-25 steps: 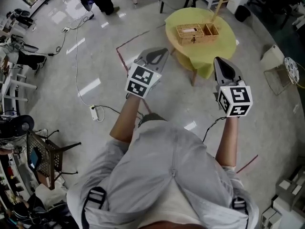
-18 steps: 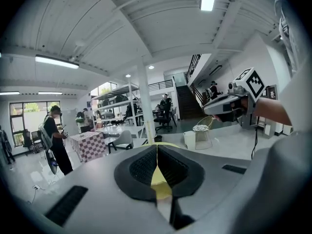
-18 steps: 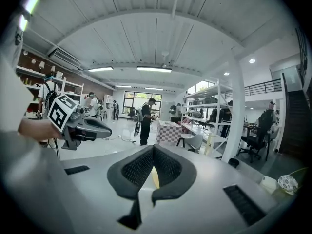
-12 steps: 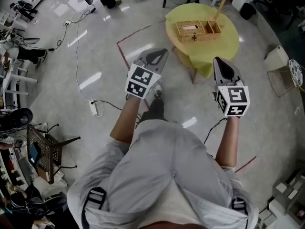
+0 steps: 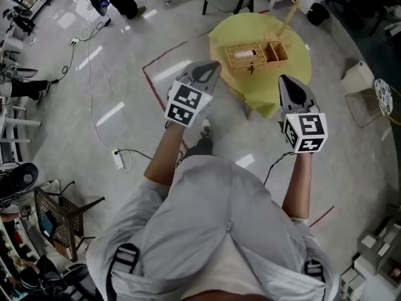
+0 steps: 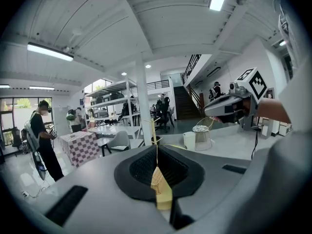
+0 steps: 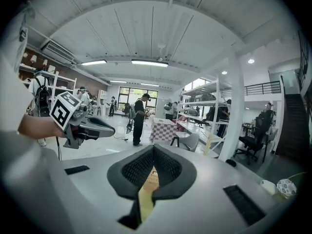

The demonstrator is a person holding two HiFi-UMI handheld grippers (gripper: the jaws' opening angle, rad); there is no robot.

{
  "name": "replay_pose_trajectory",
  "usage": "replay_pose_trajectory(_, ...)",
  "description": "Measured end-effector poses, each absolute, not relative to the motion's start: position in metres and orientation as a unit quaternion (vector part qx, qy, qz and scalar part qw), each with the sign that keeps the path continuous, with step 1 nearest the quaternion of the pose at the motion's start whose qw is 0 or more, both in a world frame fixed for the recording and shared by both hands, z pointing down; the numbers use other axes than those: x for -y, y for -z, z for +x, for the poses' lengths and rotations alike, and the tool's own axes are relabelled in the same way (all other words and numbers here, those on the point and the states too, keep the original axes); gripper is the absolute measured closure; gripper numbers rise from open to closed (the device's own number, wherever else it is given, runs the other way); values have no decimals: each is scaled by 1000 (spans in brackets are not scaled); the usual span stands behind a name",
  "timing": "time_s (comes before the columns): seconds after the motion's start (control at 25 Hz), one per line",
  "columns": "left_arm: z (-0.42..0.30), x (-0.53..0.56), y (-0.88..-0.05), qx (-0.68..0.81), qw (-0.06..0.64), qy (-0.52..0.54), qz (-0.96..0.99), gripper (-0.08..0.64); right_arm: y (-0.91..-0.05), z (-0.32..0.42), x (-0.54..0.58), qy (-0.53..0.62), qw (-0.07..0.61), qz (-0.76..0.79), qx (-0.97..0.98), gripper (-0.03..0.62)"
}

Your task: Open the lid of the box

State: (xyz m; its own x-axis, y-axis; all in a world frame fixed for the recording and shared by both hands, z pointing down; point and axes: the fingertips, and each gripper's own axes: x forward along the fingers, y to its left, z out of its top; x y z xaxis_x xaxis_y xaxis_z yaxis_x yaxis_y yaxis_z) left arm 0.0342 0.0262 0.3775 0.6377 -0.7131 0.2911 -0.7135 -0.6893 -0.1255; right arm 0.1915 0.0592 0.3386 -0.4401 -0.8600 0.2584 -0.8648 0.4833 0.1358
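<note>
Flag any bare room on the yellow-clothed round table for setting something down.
The woven wicker box fills the middle of the round yellow-clothed table. Bare cloth rings it: a patch toward the left rim, a strip along the far rim, a crescent on the right, a band at the near edge. A thin pale stick crowds the far-right rim.

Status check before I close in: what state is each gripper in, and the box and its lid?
Left gripper: shut, empty, short of the table.
Right gripper: shut, empty, short of the table.
Box: on the table, untouched.
Lid: looks down, too far to be sure.
</note>
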Motion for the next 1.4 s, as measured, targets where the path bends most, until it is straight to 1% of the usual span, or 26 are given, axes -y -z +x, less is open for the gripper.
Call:
replay_pose_trajectory(0.28,20,60,-367,373,-3,-153,915,528,-325,178,16,-10,142,537,832,569)
replay_pose_trajectory(0.56,5,126,-373,350,2,-153,924,528,-333,168,74,-38,144,563,813,569)
replay_pose_trajectory(0.72,3,152,-381,335,8,-158,929,528,-343,168,96,-74,127,569,809,569)
replay_pose_trajectory(0.92,3,170,-394,322,22,-170,931,528,-370,172,111,-104,146,575,798,569)
replay_pose_trajectory(1.12,17,176,-428,310,44,-181,932,528,-405,186,118,-127,149,579,791,569)
replay_pose_trajectory(1.4,30,175,-475,325,90,-200,920,528,-467,200,120,-172,187,557,791,568)
